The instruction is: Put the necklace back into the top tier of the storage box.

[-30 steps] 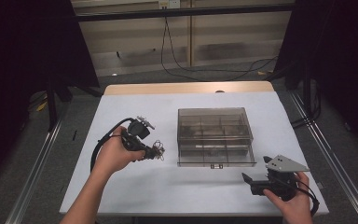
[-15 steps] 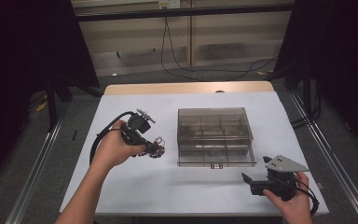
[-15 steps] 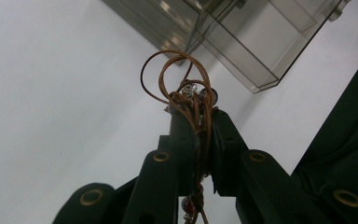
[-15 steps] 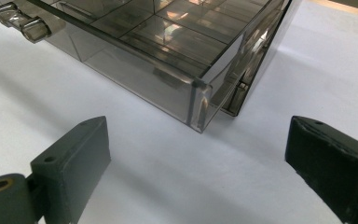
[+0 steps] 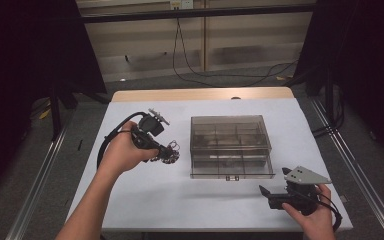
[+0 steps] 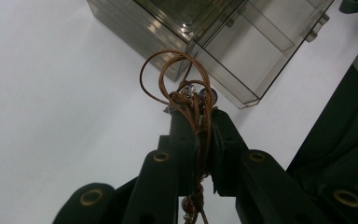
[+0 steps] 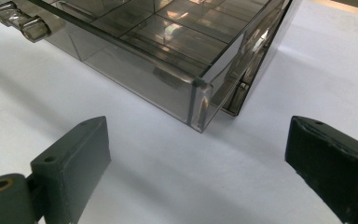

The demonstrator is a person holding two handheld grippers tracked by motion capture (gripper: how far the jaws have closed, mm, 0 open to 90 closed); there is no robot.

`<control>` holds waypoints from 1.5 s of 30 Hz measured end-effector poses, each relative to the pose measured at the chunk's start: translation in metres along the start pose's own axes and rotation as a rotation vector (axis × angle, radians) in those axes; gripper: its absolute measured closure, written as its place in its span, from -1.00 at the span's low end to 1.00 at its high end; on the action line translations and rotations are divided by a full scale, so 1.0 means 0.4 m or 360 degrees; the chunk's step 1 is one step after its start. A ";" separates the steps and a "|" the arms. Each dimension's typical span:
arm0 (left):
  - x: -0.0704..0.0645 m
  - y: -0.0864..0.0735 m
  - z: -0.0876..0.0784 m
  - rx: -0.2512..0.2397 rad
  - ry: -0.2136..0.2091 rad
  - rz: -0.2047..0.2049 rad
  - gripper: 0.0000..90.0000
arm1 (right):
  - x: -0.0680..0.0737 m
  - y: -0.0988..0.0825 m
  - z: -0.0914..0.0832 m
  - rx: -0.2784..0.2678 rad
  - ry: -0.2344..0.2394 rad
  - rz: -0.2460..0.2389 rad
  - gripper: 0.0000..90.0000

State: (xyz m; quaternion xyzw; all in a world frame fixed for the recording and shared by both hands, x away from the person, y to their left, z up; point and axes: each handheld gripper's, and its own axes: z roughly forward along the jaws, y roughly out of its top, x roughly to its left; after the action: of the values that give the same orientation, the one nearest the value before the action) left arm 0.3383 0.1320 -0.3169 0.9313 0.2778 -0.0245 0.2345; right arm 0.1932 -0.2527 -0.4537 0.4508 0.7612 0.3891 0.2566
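The right hand-held gripper (image 7: 196, 172) is holding its two black jaws wide apart, one rising at the lower left, the other at the lower right, with nothing between them. Beyond them a smoky transparent compartment box (image 7: 168, 56) is sitting on the white surface (image 7: 177, 186), its near corner pointing toward the gap between the jaws. Inner dividers are showing through its walls, and two clear latches (image 7: 21, 21) are sticking out at the upper left.

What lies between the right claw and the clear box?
Only bare white table separates the right claw from the box in the right gripper view.
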 end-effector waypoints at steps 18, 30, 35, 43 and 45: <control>-0.028 0.051 0.003 0.0017 -0.0037 0.0060 0.82 | -0.001 0.000 -0.001 -0.0004 -0.0002 -0.0001 -0.86; -0.054 0.081 0.003 0.0023 -0.0069 0.0116 0.82 | 0.000 0.000 -0.001 -0.0001 -0.0003 -0.0007 -0.86; -0.065 0.095 0.009 0.0010 -0.0078 0.0134 0.82 | 0.000 0.000 -0.001 -0.0001 0.0000 -0.0003 -0.86; -0.085 0.114 0.027 0.0020 -0.0086 0.0172 0.81 | 0.000 0.000 0.000 0.0001 -0.0003 -0.0011 -0.86; -0.088 0.117 0.032 0.0020 -0.0094 0.0171 0.81 | 0.001 0.000 -0.001 0.0002 -0.0008 -0.0009 -0.86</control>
State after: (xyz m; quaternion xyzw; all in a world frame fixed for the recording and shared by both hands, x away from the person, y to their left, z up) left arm 0.3343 0.0738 -0.3022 0.9452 0.2202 -0.0410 0.2376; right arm 0.1928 -0.2525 -0.4535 0.4498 0.7621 0.3868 0.2594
